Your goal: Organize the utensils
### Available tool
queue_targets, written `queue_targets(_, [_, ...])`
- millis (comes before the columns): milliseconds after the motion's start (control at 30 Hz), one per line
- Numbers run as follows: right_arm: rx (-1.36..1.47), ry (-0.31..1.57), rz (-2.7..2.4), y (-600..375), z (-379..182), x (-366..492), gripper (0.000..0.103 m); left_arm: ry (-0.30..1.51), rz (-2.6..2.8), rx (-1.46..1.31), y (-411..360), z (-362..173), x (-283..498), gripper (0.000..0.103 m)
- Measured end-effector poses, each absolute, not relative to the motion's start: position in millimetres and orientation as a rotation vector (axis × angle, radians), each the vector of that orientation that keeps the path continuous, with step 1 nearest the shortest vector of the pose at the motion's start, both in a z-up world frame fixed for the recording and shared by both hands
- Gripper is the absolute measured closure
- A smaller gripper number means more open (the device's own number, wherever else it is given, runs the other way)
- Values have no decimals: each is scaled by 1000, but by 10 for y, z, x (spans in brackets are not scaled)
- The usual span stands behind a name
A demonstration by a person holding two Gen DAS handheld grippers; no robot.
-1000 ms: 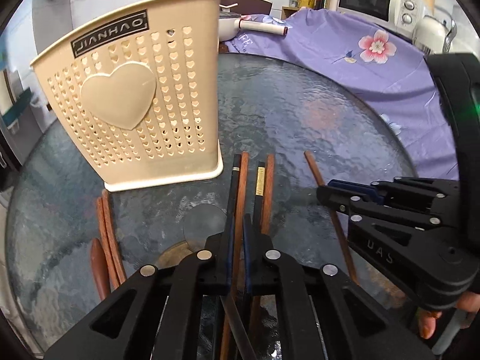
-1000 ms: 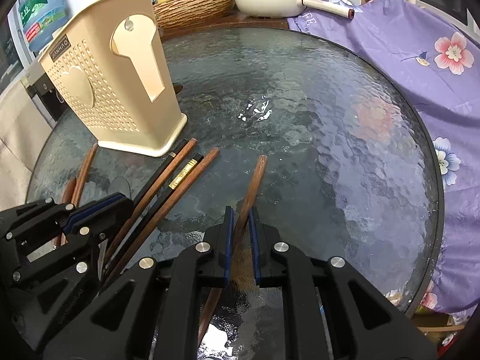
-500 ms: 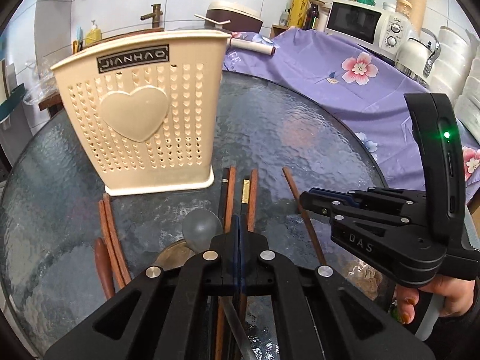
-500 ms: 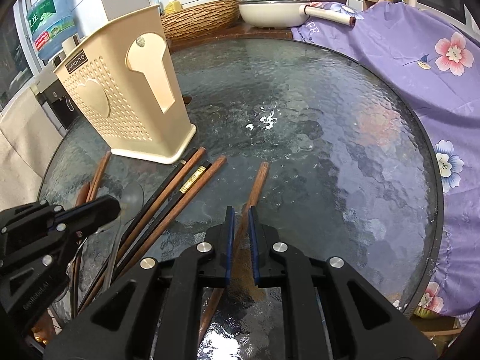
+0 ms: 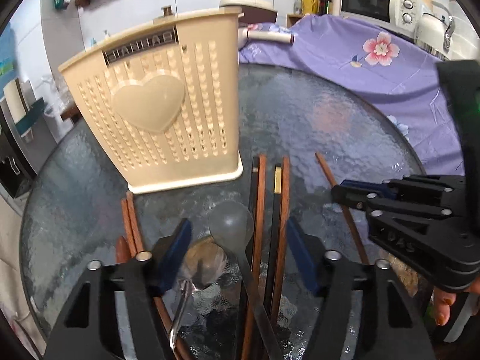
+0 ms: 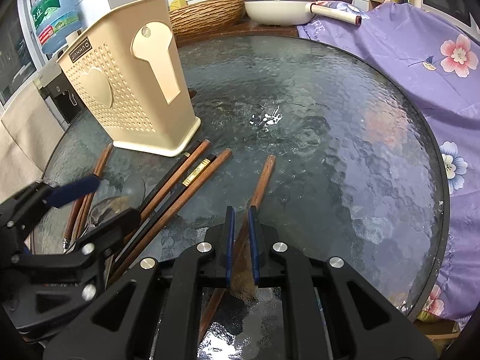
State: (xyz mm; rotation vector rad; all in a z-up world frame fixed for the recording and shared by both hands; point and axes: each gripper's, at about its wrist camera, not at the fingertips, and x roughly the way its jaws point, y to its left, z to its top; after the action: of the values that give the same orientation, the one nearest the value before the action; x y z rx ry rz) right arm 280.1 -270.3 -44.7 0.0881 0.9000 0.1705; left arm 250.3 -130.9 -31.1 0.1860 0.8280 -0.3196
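Right wrist view: the right gripper (image 6: 241, 210) fingers pinch a lone brown chopstick (image 6: 261, 180) running straight ahead on the tabletop (image 6: 345, 150), holder (image 6: 129, 81) ahead-left; the left gripper (image 5: 238, 240) fingers are opening astride the chopstick bundle (image 5: 270, 210).

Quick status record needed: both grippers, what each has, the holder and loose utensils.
left gripper: jaws opening, pads clear of the four dark and brown chopsticks and grey spoon between them
right gripper: shut on single brown wooden chopstick
holder: beige perforated plastic basket, upright on round glass table
loose: brown chopstick pair at left
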Motion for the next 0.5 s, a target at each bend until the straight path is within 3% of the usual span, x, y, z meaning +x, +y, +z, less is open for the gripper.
queue_targets(167, [89,906,170,-2721,-488,2805,93,849,-293,211,-1328,-399,2579,51])
queue_targets(267, [77,904,168,-2706,-490,2795,93,863,-279,222,-1352,-429,2638,61])
queue_targets(400, [70,903,167,-2685,-490,2801,93,868,-281,241,-1423,-447,2666,62])
queue_targets(500, [68,904,164,-2677,-491,2806,93,879,-291,233,-1461,-469,2687,74])
